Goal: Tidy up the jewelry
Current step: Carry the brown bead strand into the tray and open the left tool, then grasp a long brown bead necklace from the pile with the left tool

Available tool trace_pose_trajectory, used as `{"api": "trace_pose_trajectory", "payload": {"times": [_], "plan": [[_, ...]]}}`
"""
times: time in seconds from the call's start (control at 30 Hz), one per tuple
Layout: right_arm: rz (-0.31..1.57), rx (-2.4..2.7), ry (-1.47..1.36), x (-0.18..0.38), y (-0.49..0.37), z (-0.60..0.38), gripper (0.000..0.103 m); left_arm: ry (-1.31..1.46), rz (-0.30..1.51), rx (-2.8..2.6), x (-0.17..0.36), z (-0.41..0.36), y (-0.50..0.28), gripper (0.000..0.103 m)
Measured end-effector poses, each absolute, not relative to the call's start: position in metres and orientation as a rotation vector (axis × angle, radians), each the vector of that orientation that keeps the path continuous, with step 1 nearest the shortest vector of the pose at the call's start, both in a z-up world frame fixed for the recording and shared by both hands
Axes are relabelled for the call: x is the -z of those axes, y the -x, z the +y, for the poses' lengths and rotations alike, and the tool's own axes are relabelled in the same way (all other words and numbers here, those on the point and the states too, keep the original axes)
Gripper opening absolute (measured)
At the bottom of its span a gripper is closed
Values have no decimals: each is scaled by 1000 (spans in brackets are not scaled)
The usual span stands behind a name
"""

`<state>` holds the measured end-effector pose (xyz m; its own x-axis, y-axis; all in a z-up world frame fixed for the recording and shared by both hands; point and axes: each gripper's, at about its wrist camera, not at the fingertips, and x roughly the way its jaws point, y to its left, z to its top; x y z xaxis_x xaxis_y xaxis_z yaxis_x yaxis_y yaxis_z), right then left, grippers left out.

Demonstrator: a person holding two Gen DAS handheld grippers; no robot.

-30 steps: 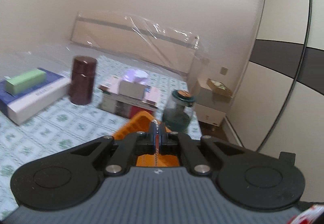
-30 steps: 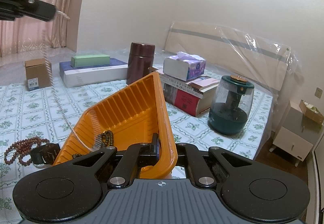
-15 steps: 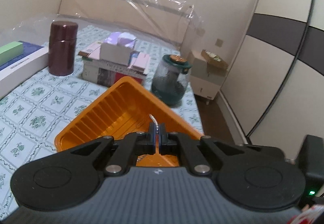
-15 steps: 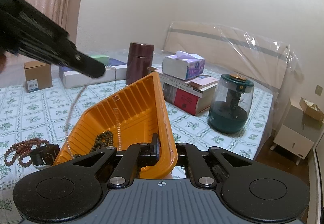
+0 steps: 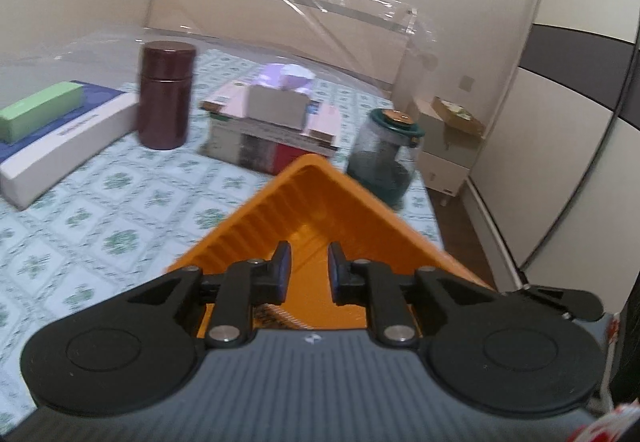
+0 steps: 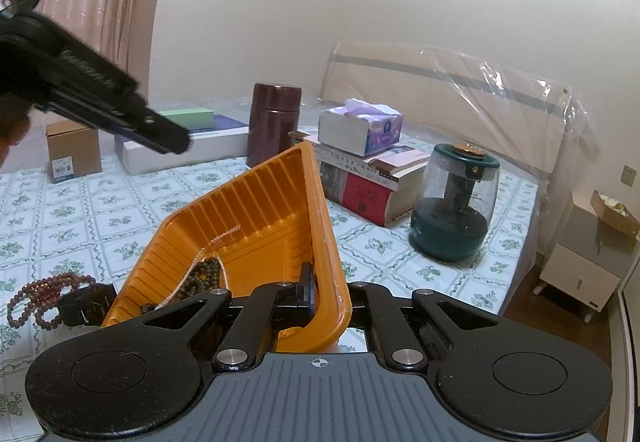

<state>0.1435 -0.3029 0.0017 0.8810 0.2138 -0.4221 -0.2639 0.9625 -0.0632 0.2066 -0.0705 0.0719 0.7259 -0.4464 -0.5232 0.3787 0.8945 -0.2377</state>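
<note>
My right gripper (image 6: 320,292) is shut on the near rim of the orange tray (image 6: 260,210) and holds it tilted. In the tray lie a thin pale chain (image 6: 218,242) and a dark bead bracelet (image 6: 204,274). My left gripper (image 5: 307,268) is open and empty above the tray (image 5: 320,210); it also shows in the right wrist view (image 6: 160,130) at the upper left. A red-brown bead strand (image 6: 38,292) and a black watch (image 6: 86,302) lie on the cloth left of the tray.
On the patterned cloth stand a maroon canister (image 6: 274,122), a tissue box (image 6: 360,126) on stacked books (image 6: 368,186), a green glass humidifier (image 6: 456,202), a white box with a green one on top (image 6: 188,142) and a small cardboard box (image 6: 72,150). A nightstand (image 6: 588,262) is right.
My left gripper has opened and let go of the thin chain, which now lies in the tray. The left gripper came down over the tray. The right gripper keeps its hold.
</note>
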Motion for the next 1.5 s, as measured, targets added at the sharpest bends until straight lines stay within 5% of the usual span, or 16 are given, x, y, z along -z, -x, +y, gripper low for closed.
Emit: {"api": "trace_pose_trajectory", "payload": {"times": [0.4,1.23,1.5], "plan": [[426,-247,119,-1,-144,-304,6,72,613,142,-34,29,-141,33],[430,-240,124,0,-141,-303,6,18,815,68,58,47,-101,32],[430,-239,124,0,-141,-303,6,-40,816,61,61,42,-103,18]]}}
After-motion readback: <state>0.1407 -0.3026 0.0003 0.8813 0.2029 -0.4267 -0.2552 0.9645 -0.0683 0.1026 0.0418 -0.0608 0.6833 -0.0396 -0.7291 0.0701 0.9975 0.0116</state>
